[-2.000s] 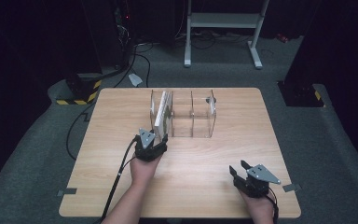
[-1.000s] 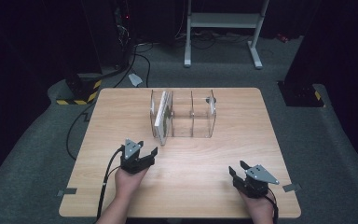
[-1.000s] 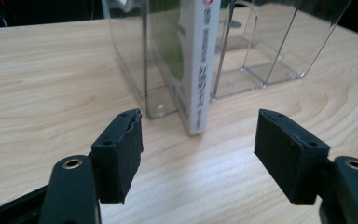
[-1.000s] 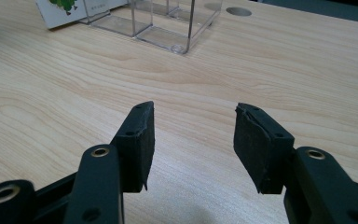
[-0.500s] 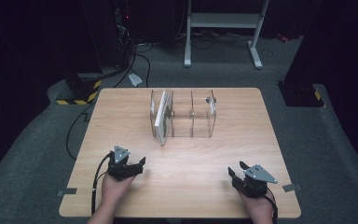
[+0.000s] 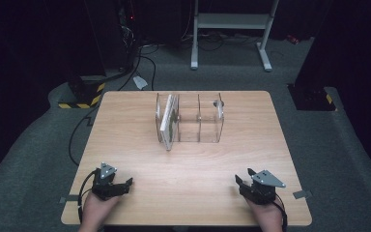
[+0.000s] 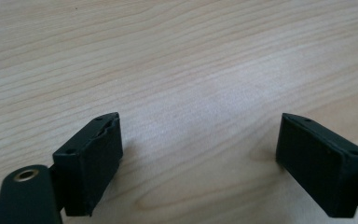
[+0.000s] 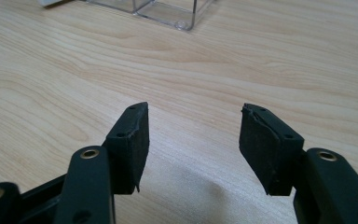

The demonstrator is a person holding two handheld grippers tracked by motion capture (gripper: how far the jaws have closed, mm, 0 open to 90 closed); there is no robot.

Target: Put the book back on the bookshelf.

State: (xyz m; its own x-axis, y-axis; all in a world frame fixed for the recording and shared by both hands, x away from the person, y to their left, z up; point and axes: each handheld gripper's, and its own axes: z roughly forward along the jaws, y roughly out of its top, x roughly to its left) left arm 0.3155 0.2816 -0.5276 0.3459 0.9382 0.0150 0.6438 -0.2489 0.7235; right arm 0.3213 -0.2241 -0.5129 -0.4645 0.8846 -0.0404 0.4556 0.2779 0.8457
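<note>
1. The left gripper (image 6: 117, 186) has drawn back from the clear rack (image 6: 189, 118) to the near-left corner of the table (image 6: 183, 164), at about 7 o'clock. Its jaws have just been opening and now stand wide, with bare wood between them. The right gripper (image 6: 244, 181) sits at about 5 o'clock, where it was. Its jaws have also been opening, and nothing is between them.
2. The rack stands at about 12 o'clock, toward the far middle of the table, well apart from both grippers. A flat case (image 6: 168, 118) stands on edge in its left-hand slot, leaning a little. The other slots look empty.
3. The case is probably light, stiff and slick-sided. I would pinch it across its two broad faces near the top edge, which stands above the rack walls.
4. The rack is thin clear plastic. It is likely light enough to skid if the case drags on a divider, and brittle if knocked.
5. The broad stretch of wood between the grippers and the rack leaves plenty of room. Both grippers sit close to the near edge.
</note>
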